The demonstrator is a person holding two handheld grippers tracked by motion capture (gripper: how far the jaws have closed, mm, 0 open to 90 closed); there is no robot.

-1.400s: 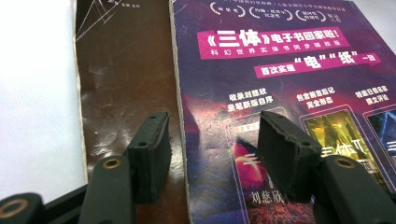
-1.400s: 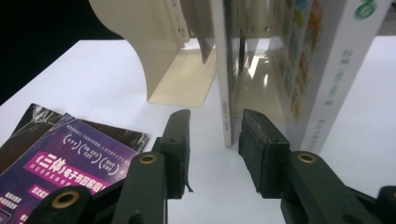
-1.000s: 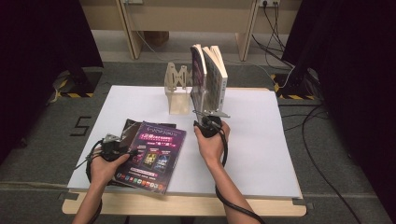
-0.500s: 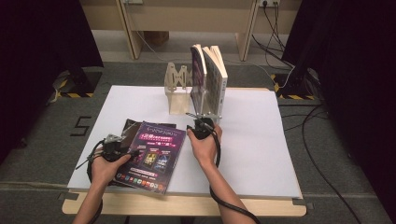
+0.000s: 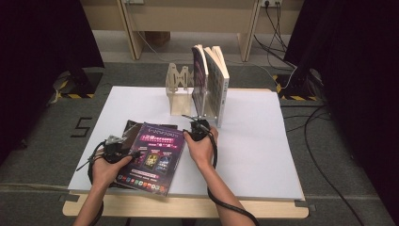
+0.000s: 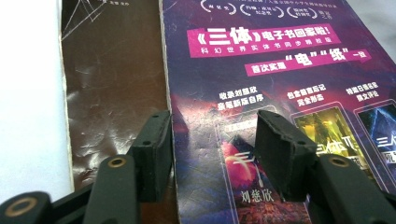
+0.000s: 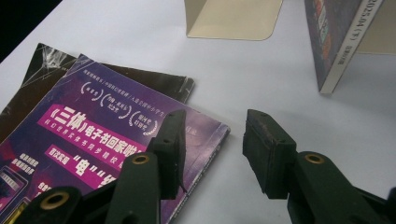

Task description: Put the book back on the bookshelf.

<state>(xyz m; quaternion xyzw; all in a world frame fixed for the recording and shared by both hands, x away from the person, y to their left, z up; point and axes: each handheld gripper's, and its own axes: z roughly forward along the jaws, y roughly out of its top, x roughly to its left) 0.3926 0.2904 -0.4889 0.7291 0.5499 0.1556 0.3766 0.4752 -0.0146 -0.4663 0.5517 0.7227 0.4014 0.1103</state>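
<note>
A purple book [image 5: 153,157] lies flat on the white table, on top of a dark brown book [image 5: 128,128]. My left gripper [image 5: 117,147] rests at the purple book's left edge. In the left gripper view its jaws [image 6: 211,122] stand open: one over the brown cover [image 6: 112,84], the other over the purple cover [image 6: 280,79]. My right gripper [image 5: 197,127] hovers at the purple book's far right corner [image 7: 219,130]. Its jaws [image 7: 215,119] have just been opening, with no pad pressing on anything.
Two books [image 5: 210,84] stand upright against a beige bookend [image 5: 179,92] at the back middle of the white table [image 5: 263,141]. The nearer standing book's spine [image 7: 345,51] is just ahead of my right gripper. Cables run on the floor at the right.
My right gripper has come down and to the left, from in front of the standing books to the purple book's corner. Its jaws stand wider. My left hand has stayed put.
</note>
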